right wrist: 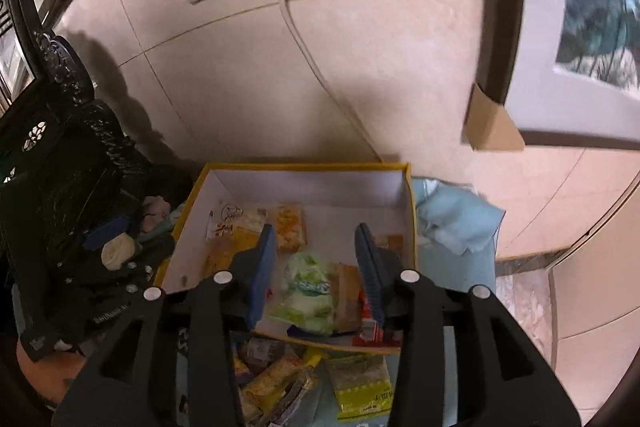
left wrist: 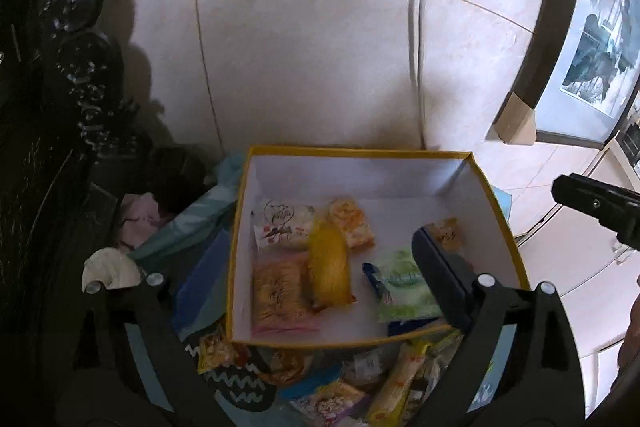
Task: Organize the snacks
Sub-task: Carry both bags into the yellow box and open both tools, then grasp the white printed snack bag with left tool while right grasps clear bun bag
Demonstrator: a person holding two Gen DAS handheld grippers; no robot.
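Observation:
A white box with a yellow rim stands on a blue cloth against the tiled wall. Several snack packets lie inside it: a yellow one, a tan-and-pink one, a white one with a heart drawing, an orange one and a green one. My left gripper is open wide over the box, above the yellow packet and not touching it. My right gripper is open over the same box. The green packet lies loose below its blue pads.
More loose packets are piled in front of the box, among them a yellow-green one. Dark carved furniture crowds the left side. A grey plug and cord run down the wall behind the box. A framed picture leans at the right.

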